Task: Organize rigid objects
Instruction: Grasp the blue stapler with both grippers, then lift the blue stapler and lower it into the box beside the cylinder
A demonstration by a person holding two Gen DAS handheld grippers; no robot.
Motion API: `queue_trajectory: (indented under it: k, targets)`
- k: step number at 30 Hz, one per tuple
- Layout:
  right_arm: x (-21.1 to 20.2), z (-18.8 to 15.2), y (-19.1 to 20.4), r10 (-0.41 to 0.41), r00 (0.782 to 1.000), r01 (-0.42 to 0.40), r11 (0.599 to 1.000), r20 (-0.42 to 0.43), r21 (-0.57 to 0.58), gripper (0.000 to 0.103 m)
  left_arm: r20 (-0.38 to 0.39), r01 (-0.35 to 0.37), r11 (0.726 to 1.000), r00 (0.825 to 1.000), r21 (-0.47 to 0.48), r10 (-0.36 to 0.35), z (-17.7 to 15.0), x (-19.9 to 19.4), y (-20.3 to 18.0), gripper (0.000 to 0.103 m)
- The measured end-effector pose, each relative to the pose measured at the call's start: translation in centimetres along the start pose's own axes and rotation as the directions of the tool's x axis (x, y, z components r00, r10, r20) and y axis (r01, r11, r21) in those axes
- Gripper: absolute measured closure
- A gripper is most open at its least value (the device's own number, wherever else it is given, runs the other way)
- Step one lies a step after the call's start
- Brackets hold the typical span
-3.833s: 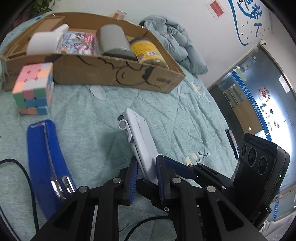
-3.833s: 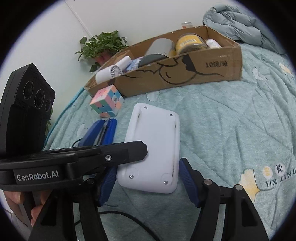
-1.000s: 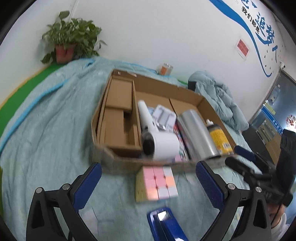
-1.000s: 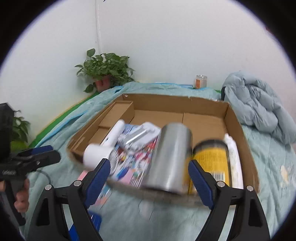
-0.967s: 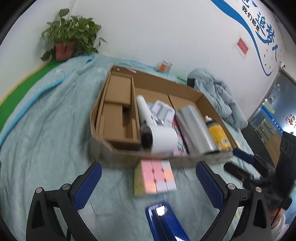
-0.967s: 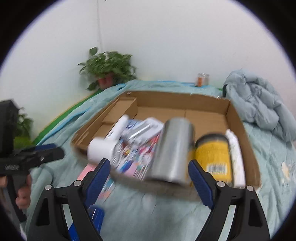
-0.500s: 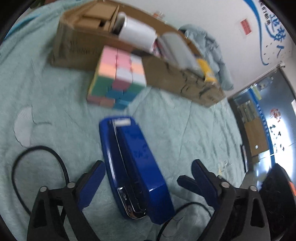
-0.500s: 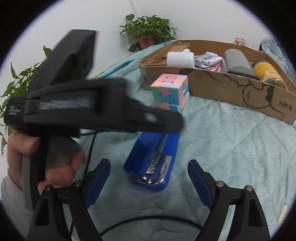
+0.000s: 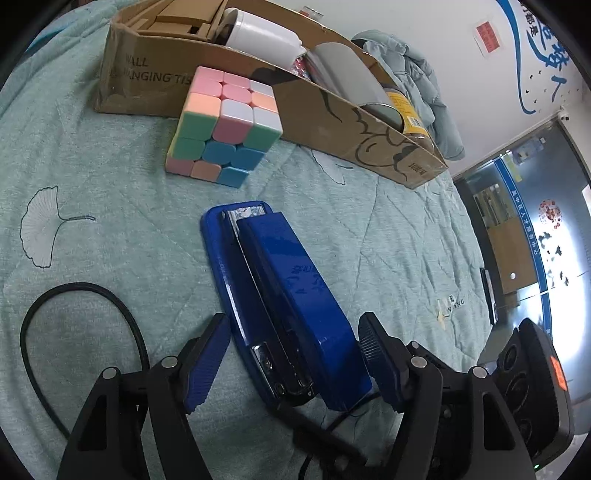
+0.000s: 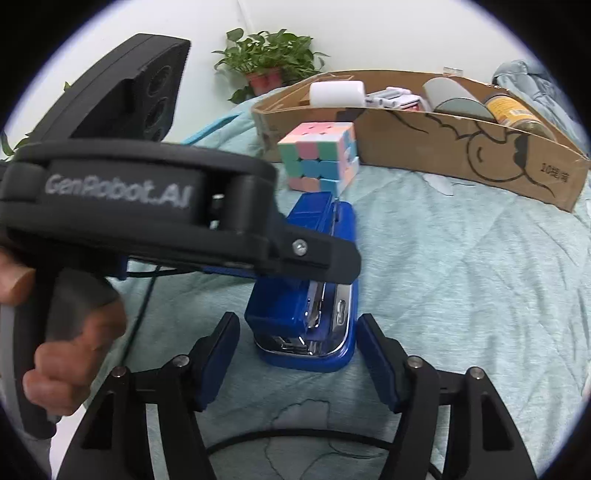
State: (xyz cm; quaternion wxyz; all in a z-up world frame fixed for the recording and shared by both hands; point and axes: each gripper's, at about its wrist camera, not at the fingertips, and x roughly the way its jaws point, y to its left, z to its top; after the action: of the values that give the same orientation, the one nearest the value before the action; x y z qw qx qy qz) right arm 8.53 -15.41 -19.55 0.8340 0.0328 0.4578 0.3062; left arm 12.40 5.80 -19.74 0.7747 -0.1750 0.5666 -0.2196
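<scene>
A blue stapler [image 9: 284, 295] lies on the teal quilt; it also shows in the right wrist view [image 10: 314, 295]. My left gripper [image 9: 291, 358] is open, its pads on either side of the stapler's rear end, apart from it. My right gripper [image 10: 299, 354] is open with the stapler's metal rear end just ahead between the pads. The left gripper's body [image 10: 140, 199] crosses above the stapler in the right view. A pastel puzzle cube [image 9: 221, 125] stands beyond the stapler, against the cardboard box [image 9: 155, 74]; the cube also shows in the right view [image 10: 319, 160].
The box [image 10: 461, 147] holds a white hair dryer [image 9: 266, 33], a grey cylinder [image 9: 351, 70], a yellow-labelled jar [image 9: 406, 110] and other items. A black cable [image 9: 74, 295] loops on the quilt at the left. A grey jacket [image 9: 417, 77] lies behind the box.
Both grippers dropped from above the box to the stapler. In the last half second the left gripper closed in and narrowed around the stapler's rear end.
</scene>
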Motion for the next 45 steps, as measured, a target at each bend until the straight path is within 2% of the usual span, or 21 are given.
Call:
queue_trajectory:
  k: [2, 5, 6, 11, 12, 15, 17, 18, 27, 31, 32, 34, 36, 37, 40, 45]
  targets:
    - [-0.2, -0.1, -0.5, 0.006, 1.0, -0.006, 1.0, 0.002, 0.012, 0.046, -0.004, 0.027, 1.0, 1.0, -0.007, -0.027, -0.2, 0.1, -0.2, 0.035]
    - [-0.4, 0.2, -1.5, 0.031, 1.0, -0.031, 0.997, -0.002, 0.065, 0.046, -0.005, 0.009, 1.0, 1.0, -0.001, -0.009, -0.4, 0.2, -0.6, 0.035]
    - [-0.3, 0.3, -1.9, 0.04, 0.999, -0.04, 0.995, -0.002, 0.088, 0.052, -0.001, 0.004, 1.0, 1.0, -0.002, -0.004, -0.4, 0.2, -0.6, 0.035]
    - [-0.1, 0.7, -3.6, 0.125, 0.992, -0.123, 0.977, -0.003, 0.177, 0.052, 0.011, 0.017, 0.999, 1.0, -0.039, -0.017, -0.1, 0.2, 0.0, 0.033]
    - [-0.1, 0.4, -3.5, 0.14, 0.99, -0.137, 0.971, -0.003, 0.196, 0.054, 0.01, 0.02, 0.999, 1.0, -0.038, -0.02, -0.1, 0.2, 0.0, 0.033]
    - [0.0, 0.1, -4.8, 0.241, 0.97, -0.231, 0.929, 0.002, 0.29, 0.054, 0.004, 0.041, 0.998, 0.999, -0.044, -0.041, 0.0, 0.3, 0.0, 0.032]
    - [0.3, 0.1, -5.5, 0.31, 0.951, -0.292, 0.891, 0.004, 0.349, 0.056, -0.001, 0.029, 0.999, 1.0, -0.021, -0.029, 0.0, 0.4, -0.4, 0.035]
    - [0.3, 0.0, -5.5, 0.322, 0.947, -0.302, 0.884, 0.004, 0.357, 0.056, 0.003, 0.02, 1.0, 1.0, -0.008, -0.02, 0.0, 0.6, -0.7, 0.035]
    - [-1.1, -0.1, -5.2, 0.352, 0.936, -0.332, 0.876, 0.007, 0.351, 0.057, 0.069, 0.021, 1.0, 0.997, -0.017, -0.02, -0.1, -0.3, -0.8, 0.04]
    - [-0.4, 1.0, -4.9, 0.356, 0.934, -0.34, 0.882, 0.012, 0.326, 0.057, 0.094, 0.045, 0.998, 0.995, -0.047, -0.041, 0.3, -1.0, -0.4, 0.046]
    - [-0.3, 1.2, -4.9, 0.359, 0.933, -0.343, 0.88, 0.01, 0.329, 0.056, 0.094, 0.049, 0.998, 0.995, -0.049, -0.044, 0.5, -1.0, -0.3, 0.053]
    - [-0.2, 1.5, -5.1, 0.362, 0.932, -0.351, 0.881, 0.025, 0.316, 0.057, 0.079, 0.113, 0.992, 0.991, -0.05, -0.109, 0.5, -0.9, -0.3, 0.058]
    - [-0.3, 2.1, -5.3, 0.348, 0.937, -0.335, 0.89, 0.012, 0.309, 0.053, 0.09, 0.081, 0.996, 0.993, -0.02, -0.079, 0.6, -1.0, -1.3, 0.058]
    - [-0.3, 2.1, -5.5, 0.36, 0.933, -0.345, 0.884, 0.011, 0.314, 0.053, 0.092, 0.076, 0.997, 0.993, -0.021, -0.074, 0.7, -1.0, -1.5, 0.058]
    - [-0.6, 2.1, -6.3, 0.361, 0.932, -0.347, 0.888, 0.009, 0.301, 0.053, 0.096, 0.117, 0.992, 0.989, -0.042, -0.113, 1.0, -0.8, -1.3, 0.058]
    - [-1.7, 3.2, -6.7, 0.335, 0.942, -0.329, 0.907, 0.024, 0.262, 0.053, 0.138, 0.138, 0.99, 0.981, -0.017, -0.134, 1.9, -1.6, -2.6, 0.058]
